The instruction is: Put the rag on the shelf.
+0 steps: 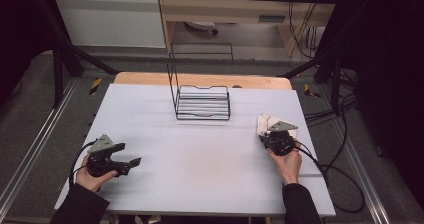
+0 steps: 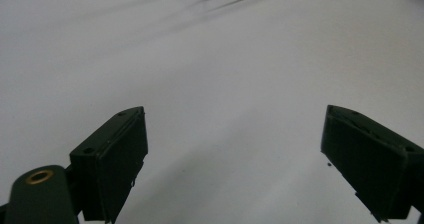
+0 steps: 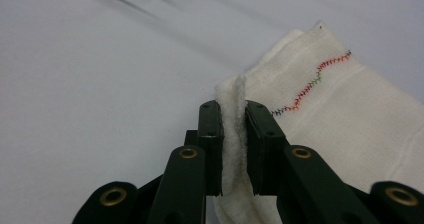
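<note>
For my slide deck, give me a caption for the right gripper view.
Right gripper pinches a raised fold of white cloth with multicoloured zigzag stitching on the grey table.

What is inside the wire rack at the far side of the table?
Nothing lies in the wire rack; through its bars shows the white table. The folded cloth is off to its right, pinched by the right hand-held gripper, which partly covers it.
</note>
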Tool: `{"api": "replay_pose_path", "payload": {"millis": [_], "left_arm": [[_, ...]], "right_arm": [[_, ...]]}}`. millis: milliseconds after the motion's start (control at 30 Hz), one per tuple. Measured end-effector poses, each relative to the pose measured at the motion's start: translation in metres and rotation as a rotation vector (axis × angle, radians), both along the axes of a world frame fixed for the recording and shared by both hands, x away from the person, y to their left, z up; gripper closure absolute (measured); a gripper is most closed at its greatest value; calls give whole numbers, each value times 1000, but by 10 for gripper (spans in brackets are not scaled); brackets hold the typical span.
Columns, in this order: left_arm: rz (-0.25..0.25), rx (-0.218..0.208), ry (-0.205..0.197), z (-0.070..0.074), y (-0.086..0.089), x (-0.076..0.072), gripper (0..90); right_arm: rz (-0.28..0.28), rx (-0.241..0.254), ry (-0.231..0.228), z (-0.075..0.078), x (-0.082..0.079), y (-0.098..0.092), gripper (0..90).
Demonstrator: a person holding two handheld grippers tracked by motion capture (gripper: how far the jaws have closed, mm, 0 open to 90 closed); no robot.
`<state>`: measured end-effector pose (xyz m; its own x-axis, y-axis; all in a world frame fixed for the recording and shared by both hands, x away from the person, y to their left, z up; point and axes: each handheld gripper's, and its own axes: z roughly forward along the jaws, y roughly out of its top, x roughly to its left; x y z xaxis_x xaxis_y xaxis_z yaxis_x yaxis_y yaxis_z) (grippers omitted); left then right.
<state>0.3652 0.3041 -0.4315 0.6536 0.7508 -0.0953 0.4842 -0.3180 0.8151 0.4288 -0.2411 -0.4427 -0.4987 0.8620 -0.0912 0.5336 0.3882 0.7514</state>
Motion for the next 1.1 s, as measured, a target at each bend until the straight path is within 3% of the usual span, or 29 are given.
{"api": "replay_pose_path", "payload": {"millis": [267, 400, 667, 800, 900, 1100], "left_arm": [[1, 0, -1, 0, 0, 0, 114], [0, 1, -3, 1, 0, 0, 115], [2, 2, -4, 1, 0, -1, 115], [2, 2, -5, 1, 0, -1, 114], [5, 0, -6, 1, 0, -1, 114], [7, 1, -5, 1, 0, -1, 114]], "right_arm": [[43, 37, 7, 9, -8, 3, 790], [111, 70, 28, 12, -15, 12, 791], [191, 108, 44, 13, -25, 29, 790], [230, 100, 55, 11, -32, 39, 790], [260, 137, 65, 12, -38, 45, 790], [307, 128, 76, 11, -46, 57, 789]]}}
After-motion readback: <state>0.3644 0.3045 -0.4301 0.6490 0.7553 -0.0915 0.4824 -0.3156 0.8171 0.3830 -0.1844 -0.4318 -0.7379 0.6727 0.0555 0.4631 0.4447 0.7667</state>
